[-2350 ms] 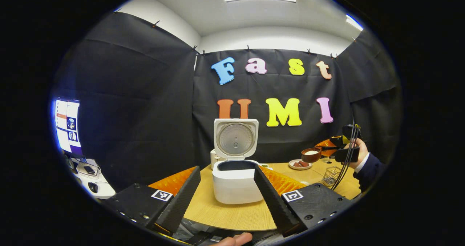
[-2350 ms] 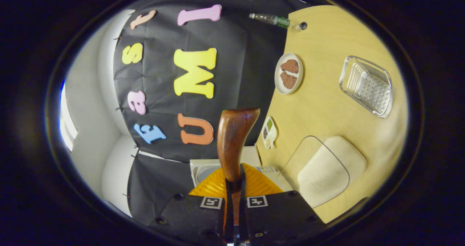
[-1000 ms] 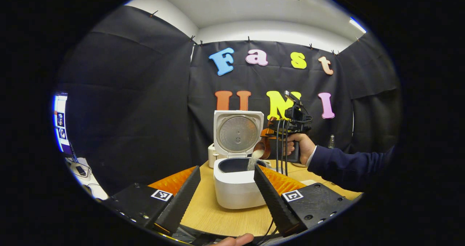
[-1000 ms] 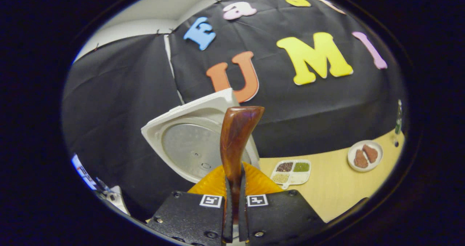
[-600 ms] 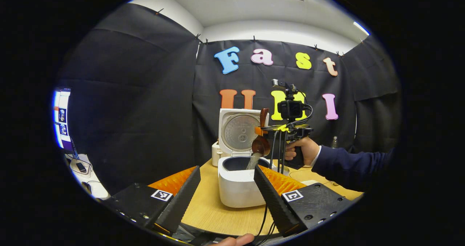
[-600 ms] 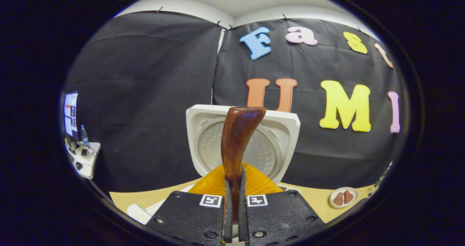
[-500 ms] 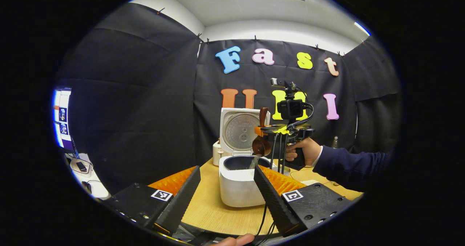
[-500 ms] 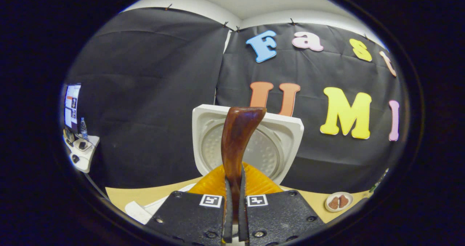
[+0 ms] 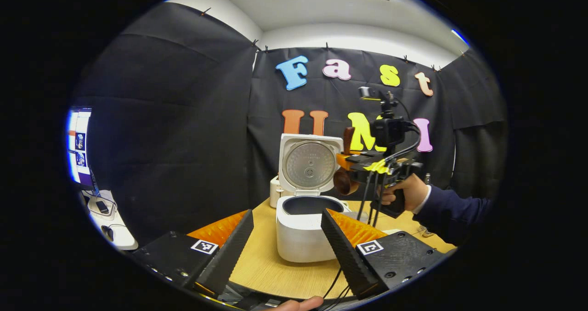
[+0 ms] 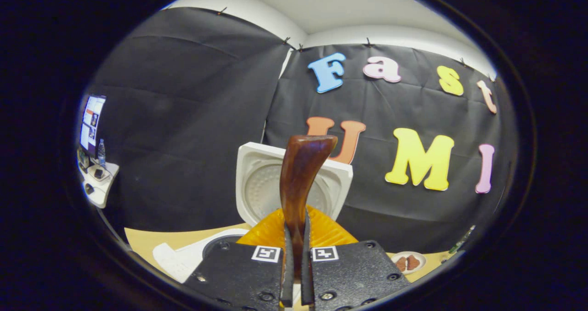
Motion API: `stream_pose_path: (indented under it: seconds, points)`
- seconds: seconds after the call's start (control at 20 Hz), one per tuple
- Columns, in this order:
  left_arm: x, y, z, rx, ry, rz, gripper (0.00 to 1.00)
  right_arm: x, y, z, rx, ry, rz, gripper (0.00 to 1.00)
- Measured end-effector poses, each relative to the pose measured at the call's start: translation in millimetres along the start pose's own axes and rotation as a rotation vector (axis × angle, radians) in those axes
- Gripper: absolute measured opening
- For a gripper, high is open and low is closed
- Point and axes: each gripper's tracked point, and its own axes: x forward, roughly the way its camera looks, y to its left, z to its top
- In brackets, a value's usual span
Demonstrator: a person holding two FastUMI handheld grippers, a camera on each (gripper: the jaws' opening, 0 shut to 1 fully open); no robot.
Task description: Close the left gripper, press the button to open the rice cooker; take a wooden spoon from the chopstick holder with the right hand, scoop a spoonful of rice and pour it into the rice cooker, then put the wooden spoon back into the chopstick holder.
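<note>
Left gripper view: the left gripper is hanging spread and empty before the open rice cooker, while the right gripper is pinching the wooden spoon beside the raised lid — bowl probably emptied, though it's small here.

Right gripper view: the fingers are clamping the spoon handle — a careless swing toward the chopstick holder risks knocking the lid.

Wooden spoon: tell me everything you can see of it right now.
The wooden spoon is dark reddish-brown, glossy wood. The right gripper is shut on its handle, whose curved end rises beyond the fingertips. In the left gripper view its round bowl hangs below the gripper, just right of the open rice cooker and above its rim, touching nothing else. No rice is seen falling.
</note>
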Motion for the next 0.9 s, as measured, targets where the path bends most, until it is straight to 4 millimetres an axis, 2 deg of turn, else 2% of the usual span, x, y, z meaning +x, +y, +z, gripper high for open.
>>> stream_pose_path:
  seconds: [0.2,0.5,0.75,0.9]
  points:
    - [10.4,-15.0,0.3,-0.003,0.010,-0.007,0.94,-32.3,-41.4,-0.3,0.066,0.006,-0.027,0.12]
    - [25.3,-35.7,5.5,0.022,0.000,-0.006,0.94,-85.8,-110.0,-10.8,0.060,0.020,-0.093,0.13]
    - [39.6,-66.4,17.1,0.023,-0.017,-0.057,0.94,-133.3,-161.3,-20.5,0.092,0.033,-0.131,0.13]
    - [50.0,-84.8,16.9,0.035,-0.011,-0.076,0.94,-158.4,-191.5,-35.7,0.122,0.065,-0.174,0.13]
